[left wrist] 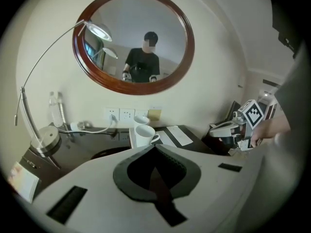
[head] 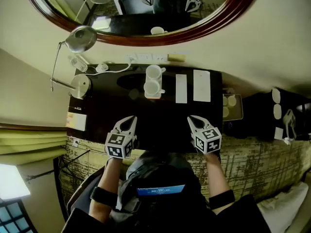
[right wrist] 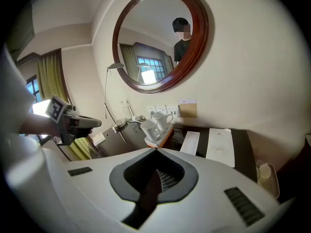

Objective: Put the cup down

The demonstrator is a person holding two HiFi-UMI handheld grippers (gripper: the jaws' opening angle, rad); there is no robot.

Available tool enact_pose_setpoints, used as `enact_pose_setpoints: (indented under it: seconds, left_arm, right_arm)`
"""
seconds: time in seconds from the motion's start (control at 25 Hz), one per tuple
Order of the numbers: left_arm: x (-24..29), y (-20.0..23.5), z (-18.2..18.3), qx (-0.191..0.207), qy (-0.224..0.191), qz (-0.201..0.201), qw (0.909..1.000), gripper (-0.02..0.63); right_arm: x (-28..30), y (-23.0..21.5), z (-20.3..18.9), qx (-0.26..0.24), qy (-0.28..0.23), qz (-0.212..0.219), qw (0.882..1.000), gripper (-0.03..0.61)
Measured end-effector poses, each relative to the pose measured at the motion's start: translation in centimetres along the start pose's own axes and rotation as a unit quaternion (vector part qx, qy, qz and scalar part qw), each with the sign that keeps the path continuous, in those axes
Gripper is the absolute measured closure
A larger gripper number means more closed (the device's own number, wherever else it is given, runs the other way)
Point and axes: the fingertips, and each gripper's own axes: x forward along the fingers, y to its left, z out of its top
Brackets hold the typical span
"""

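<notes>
Cups, white ceramic with loop handles, two in number, stand upright and close together on a small white tray with an orange edge [head: 153,97]. The nearer cup [head: 151,87] and the farther cup [head: 154,72] are in line towards the wall, handles to the right in the head view. Neither cup is held. The tray rests at the back of a dark glossy desk [head: 165,125], just below a row of white wall sockets [head: 146,58].

Two white paper cards [head: 181,88] lie flat to the right of the tray. A chrome desk lamp with a round base [head: 80,85] stands at the desk's left end. An oval mirror in a dark wood frame [head: 146,39] hangs on the wall above.

Left gripper [head: 130,119] and right gripper [head: 193,120] hover over the desk's near edge, well apart from the cups. Each has its jaws closed together with nothing between them.
</notes>
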Motion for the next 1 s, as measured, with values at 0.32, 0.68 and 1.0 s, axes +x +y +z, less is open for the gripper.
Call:
enact_pose_setpoints:
  seconds: [0.32, 0.68, 1.0]
  left_arm:
    - [0.5, 0.1, -1.0, -0.007, -0.002, -0.037, 0.9993, 0.613]
    - [-0.6, -0.3, -1.7, -0.018, -0.004, 0.011, 0.9998, 0.613]
    - [0.0, -5.9, -1.5, -0.057, -0.005, 0.084, 0.9949, 0.613]
  right_arm:
    - [1.0, 1.7, 0.1, -0.007, 0.004, -0.007, 1.000, 0.574]
    - [1.8, 1.6, -0.1, -0.048, 0.017, 0.045, 0.998, 0.574]
    - [1.0, -2.3, -0.5, -0.103, 0.019, 0.113, 0.988, 0.545]
